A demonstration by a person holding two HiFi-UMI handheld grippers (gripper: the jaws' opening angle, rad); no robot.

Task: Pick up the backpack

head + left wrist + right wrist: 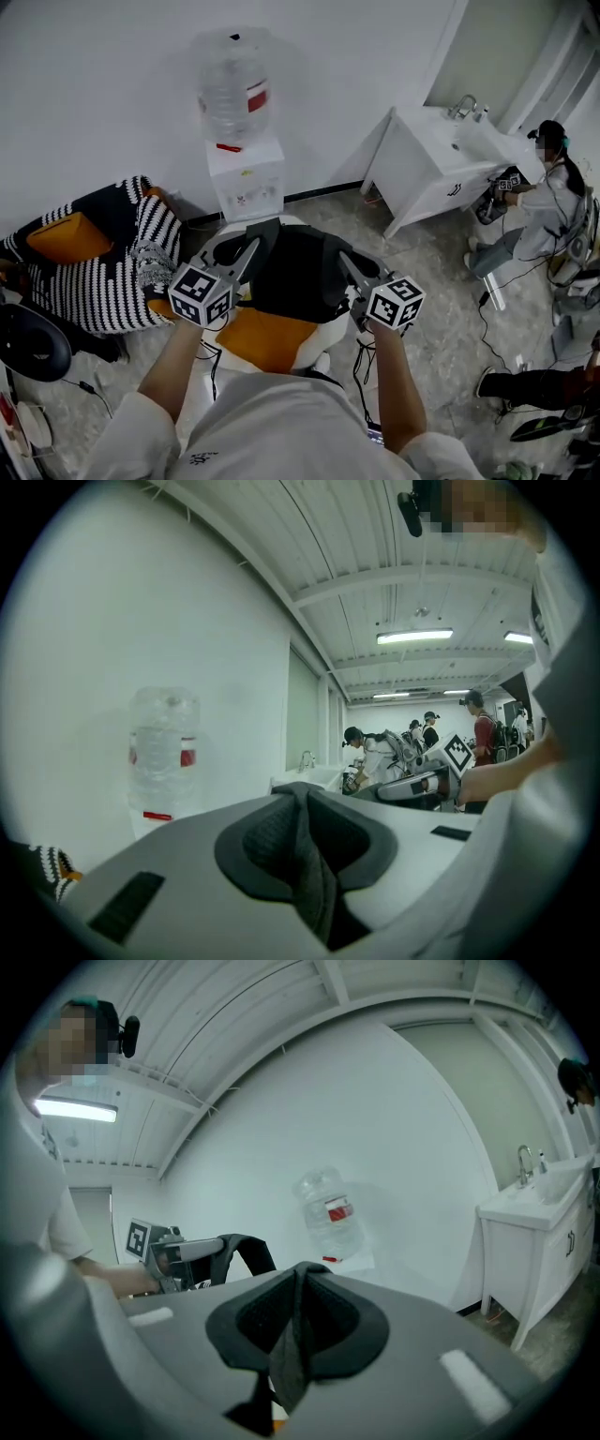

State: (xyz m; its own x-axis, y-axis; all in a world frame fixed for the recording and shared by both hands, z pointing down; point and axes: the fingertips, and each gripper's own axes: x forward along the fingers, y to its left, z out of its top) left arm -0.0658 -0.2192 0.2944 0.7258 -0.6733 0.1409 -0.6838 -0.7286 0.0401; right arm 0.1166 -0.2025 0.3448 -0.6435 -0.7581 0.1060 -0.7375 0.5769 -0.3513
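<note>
nearest me, my left gripper (249,249) and right gripper (349,263) are level with each other, one on each side of the black backpack (292,274), which hangs between them in front of my chest. both claws are clamped on webbing. the left strap (314,874) is pinched flat between that gripper's pads, and the right strap (286,1354) likewise. the webbing is thin, so the jaws stand almost together. i judge the two spread grips share the weight and keep the pack from tipping or swinging. an orange patch (272,339) shows below it, and i can't tell whether that belongs to the pack. farther off, the striped throw (122,272) on the left, the water dispenser (246,178) by the wall and the sink cabinet (427,169) on the far right are well apart from the load.
</note>
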